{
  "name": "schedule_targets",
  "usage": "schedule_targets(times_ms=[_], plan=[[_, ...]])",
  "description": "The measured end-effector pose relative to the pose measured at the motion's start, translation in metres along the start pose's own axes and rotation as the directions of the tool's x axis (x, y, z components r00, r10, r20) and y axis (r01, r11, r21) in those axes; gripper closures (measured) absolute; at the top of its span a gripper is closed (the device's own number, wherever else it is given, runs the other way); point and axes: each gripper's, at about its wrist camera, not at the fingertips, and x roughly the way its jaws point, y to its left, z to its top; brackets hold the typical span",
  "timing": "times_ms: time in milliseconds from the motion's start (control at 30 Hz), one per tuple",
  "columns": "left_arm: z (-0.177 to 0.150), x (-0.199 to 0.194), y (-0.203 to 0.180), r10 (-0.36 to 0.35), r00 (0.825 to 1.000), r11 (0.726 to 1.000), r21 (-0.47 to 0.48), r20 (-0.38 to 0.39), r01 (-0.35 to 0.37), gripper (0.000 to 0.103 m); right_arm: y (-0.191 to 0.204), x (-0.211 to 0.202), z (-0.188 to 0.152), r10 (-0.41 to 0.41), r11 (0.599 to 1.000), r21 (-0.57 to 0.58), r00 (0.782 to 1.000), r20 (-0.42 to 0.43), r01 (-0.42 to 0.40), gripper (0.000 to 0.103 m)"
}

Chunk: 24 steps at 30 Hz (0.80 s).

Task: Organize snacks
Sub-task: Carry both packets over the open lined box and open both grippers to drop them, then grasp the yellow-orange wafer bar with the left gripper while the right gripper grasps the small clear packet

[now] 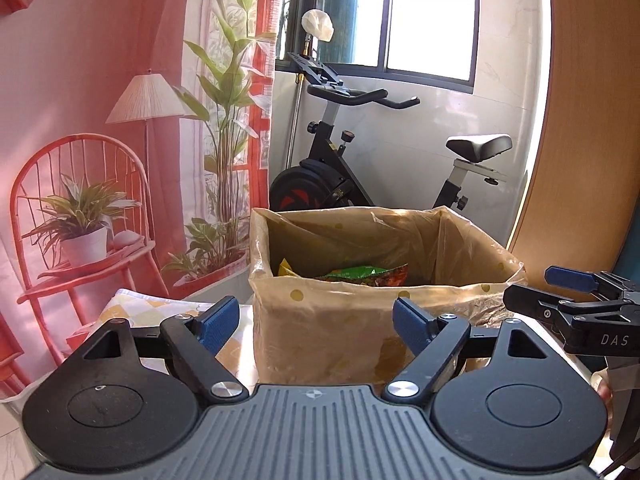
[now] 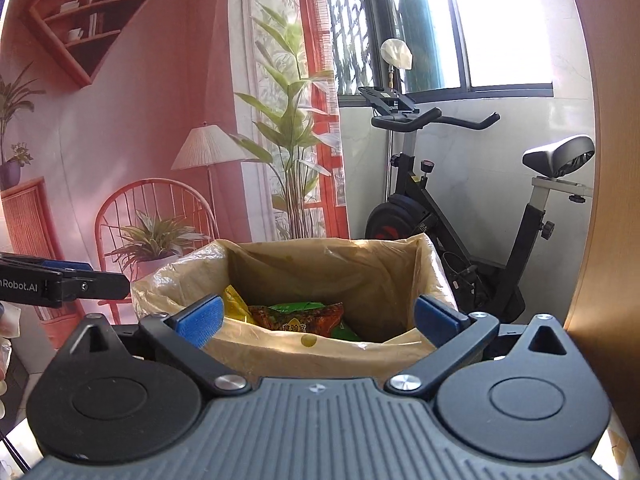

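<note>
Snack packets (image 1: pixel 362 274) lie at the bottom of a cardboard box (image 1: pixel 332 340) lined with a dotted plastic bag, seen from the left wrist camera. The box stands on a table with a yellow checked cloth (image 1: pixel 132 308). Behind it are an exercise bike (image 1: pixel 360 168), a window, a white tiled wall and a pink backdrop printed with a chair, lamp and plants (image 1: pixel 100 140). The left gripper (image 1: pixel 316 326) hangs in front of the box's near wall, below its rim, with jaws spread wide and nothing between them. The right gripper (image 1: pixel 576 292) reaches in at the right edge, beside the box.

From the right wrist camera, a red-brown packet (image 2: pixel 304 316) rests over a green one (image 2: pixel 296 305), with a yellow one (image 2: pixel 236 306) to their left, all inside the box (image 2: pixel 320 350). The right gripper (image 2: pixel 320 316) sits at the near rim, its blue pads wide apart either side of the opening, holding nothing. The left gripper (image 2: pixel 72 282) shows at the left edge. The bike (image 2: pixel 460 216) and backdrop (image 2: pixel 140 120) stand behind.
</note>
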Motion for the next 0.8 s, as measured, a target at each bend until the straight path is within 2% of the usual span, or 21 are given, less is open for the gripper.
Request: schedule_targets(times_ms=[167, 267, 333, 400, 467, 533, 633, 800], plan=[[-0.047, -0.032, 0.011, 0.023, 0.999, 0.999, -0.046, -0.033, -0.024, 0.017, 0.02, -0.025, -0.038, 0.07, 0.998, -0.007, 0.997, -0.036, -0.07, 0.0], [-0.074, -0.041, 0.013, 0.026, 0.998, 0.996, -0.08, -0.059, -0.03, 0.017, 0.022, -0.035, -0.063, 0.078, 0.997, 0.002, 0.993, -0.088, -0.078, 0.0], [-0.091, -0.044, 0.013, 0.02, 0.996, 0.994, -0.104, -0.083, -0.029, 0.018, 0.021, -0.039, -0.081, 0.082, 0.996, -0.003, 0.985, -0.151, -0.084, 0.0], [-0.106, -0.043, 0.011, 0.019, 0.994, 0.993, -0.112, -0.106, -0.031, 0.018, 0.019, -0.043, -0.103, 0.076, 0.995, -0.042, 0.97, -0.23, -0.087, 0.0], [-0.119, -0.042, 0.009, 0.032, 0.992, 0.992, -0.118, -0.122, -0.047, 0.019, 0.022, -0.047, -0.121, 0.014, 0.989, -0.139, 0.961, -0.278, -0.055, 0.0], [-0.129, -0.041, 0.007, 0.024, 0.99, 0.99, -0.132, -0.136, -0.042, 0.02, 0.022, -0.047, -0.138, -0.006, 0.98, -0.191, 0.941, -0.338, -0.062, 0.006], [-0.141, -0.037, 0.004, 0.013, 0.987, 0.99, -0.14, -0.161, -0.035, 0.02, 0.018, -0.049, -0.16, 0.002, 0.977, -0.194, 0.91, -0.414, -0.09, 0.015], [-0.157, -0.035, -0.002, -0.002, 0.981, 0.989, -0.144, -0.193, -0.026, 0.02, 0.018, -0.057, -0.183, 0.047, 0.959, -0.222, 0.871, -0.489, -0.176, 0.019]])
